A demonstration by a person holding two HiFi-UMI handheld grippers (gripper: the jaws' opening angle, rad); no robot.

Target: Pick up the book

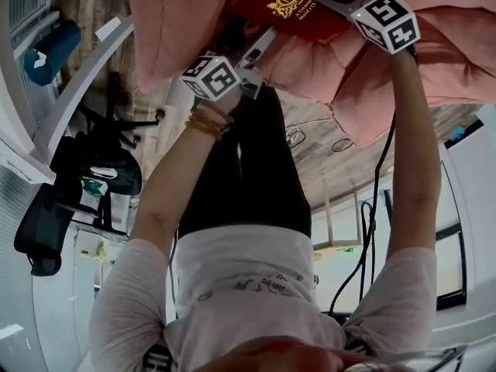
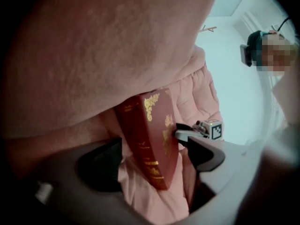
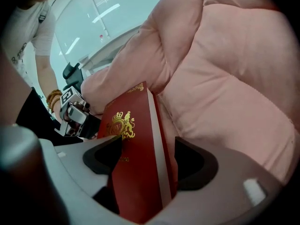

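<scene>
While cushions (image 3: pixel 225 78) crowd the book (image 3: pixel 136 172), parted fingers (image 3: pixel 194 165) flank its edges.

Soft pink pillows (image 2: pixel 93 55) press close around the red book (image 3: pixel 136 149) (a big one bulges right over it). Only thin gaps show between the book and the open jaws of the left tool (image 2: pixel 152 156) and right tool (image 3: pixel 145 158), which sit close together.

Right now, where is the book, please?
Head view, top centre: the book rests against pink cushions, between the left hand-held gripper and right hand-held gripper.
</scene>
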